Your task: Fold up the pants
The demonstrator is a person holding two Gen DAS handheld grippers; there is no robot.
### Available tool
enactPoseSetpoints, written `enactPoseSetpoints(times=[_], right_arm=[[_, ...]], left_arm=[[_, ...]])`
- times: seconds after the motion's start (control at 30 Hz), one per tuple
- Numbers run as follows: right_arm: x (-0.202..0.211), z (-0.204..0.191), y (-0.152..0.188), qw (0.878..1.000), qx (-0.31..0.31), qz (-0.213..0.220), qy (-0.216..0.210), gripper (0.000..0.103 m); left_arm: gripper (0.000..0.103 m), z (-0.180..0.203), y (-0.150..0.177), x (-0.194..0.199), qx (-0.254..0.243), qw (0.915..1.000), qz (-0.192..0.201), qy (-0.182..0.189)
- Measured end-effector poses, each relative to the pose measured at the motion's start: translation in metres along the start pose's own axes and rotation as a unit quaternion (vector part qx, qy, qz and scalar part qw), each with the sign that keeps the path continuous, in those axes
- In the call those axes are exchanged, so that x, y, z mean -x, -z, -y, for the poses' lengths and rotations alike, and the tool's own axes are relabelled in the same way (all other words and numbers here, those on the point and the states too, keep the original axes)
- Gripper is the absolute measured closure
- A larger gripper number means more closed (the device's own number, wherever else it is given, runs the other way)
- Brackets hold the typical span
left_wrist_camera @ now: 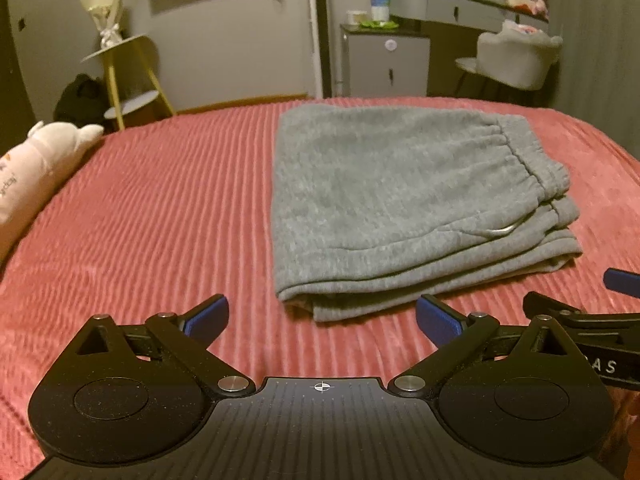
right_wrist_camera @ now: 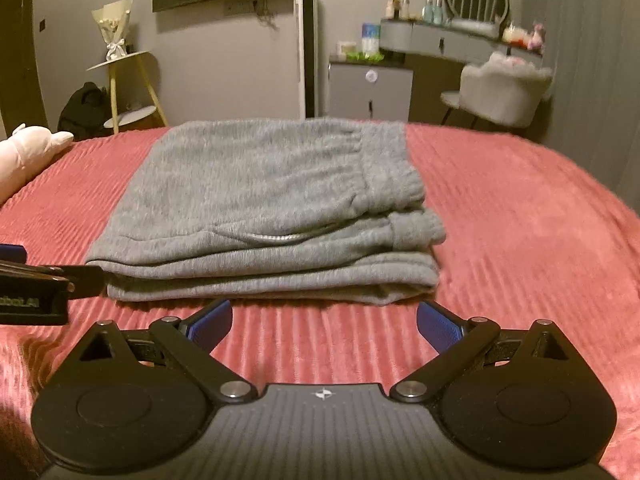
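Grey sweatpants (left_wrist_camera: 400,200) lie folded in a flat stack of several layers on the red ribbed bedspread (left_wrist_camera: 160,208), waistband at the right. They also show in the right wrist view (right_wrist_camera: 264,208). My left gripper (left_wrist_camera: 322,318) is open and empty, just in front of the stack's near left corner. My right gripper (right_wrist_camera: 324,320) is open and empty, just in front of the stack's near edge. Neither touches the pants. The right gripper's finger shows at the right edge of the left view (left_wrist_camera: 620,280).
A pink plush toy (left_wrist_camera: 36,164) lies at the bed's left edge. Beyond the bed stand a yellow-legged side table (left_wrist_camera: 124,76), a grey cabinet (left_wrist_camera: 386,64), a dresser with bottles (left_wrist_camera: 460,4) and a grey chair (left_wrist_camera: 516,56).
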State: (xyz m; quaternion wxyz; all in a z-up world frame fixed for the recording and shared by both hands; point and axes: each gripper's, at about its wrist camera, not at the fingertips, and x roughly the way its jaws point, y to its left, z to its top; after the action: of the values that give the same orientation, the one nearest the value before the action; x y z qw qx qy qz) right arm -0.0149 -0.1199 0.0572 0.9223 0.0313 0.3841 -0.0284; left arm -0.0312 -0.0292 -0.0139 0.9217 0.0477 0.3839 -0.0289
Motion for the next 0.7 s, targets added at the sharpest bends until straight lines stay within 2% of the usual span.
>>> enactPoseSetpoints(times=[0.17, 0.27, 0.37, 0.5, 0.57, 0.63, 0.7], right_arm=[[-0.016, 0.009, -0.003, 0.999, -0.034, -0.025, -0.009, 0.004], [-0.019, 0.01, -0.002, 0.999, -0.037, -0.024, 0.002, 0.004], [-0.022, 0.008, -0.003, 0.999, -0.033, -0.017, 0.016, 0.004], [-0.032, 0.004, -0.007, 0.999, -0.016, -0.005, 0.041, 0.004], [-0.041, 0.001, -0.008, 0.999, -0.003, -0.015, 0.043, 0.004], [-0.052, -0.005, -0.008, 0.999, 0.015, -0.029, 0.041, 0.004], [-0.057, -0.011, -0.007, 0.998, 0.035, -0.031, 0.043, 0.004]], left_arm=[[0.001, 0.001, 0.004, -0.024, 0.005, 0.9998, -0.019, 0.001], [0.001, 0.007, 0.006, -0.036, -0.009, 0.9998, -0.017, -0.008], [0.001, 0.007, 0.006, -0.044, -0.006, 0.9999, -0.014, 0.001], [0.001, 0.002, 0.007, -0.059, 0.01, 0.9996, -0.021, 0.013], [0.001, -0.001, 0.003, -0.065, 0.025, 0.9989, -0.033, 0.021], [0.001, -0.006, 0.001, -0.067, 0.043, 0.998, -0.03, 0.035], [0.001, -0.011, 0.003, -0.072, 0.055, 0.9973, -0.035, 0.034]])
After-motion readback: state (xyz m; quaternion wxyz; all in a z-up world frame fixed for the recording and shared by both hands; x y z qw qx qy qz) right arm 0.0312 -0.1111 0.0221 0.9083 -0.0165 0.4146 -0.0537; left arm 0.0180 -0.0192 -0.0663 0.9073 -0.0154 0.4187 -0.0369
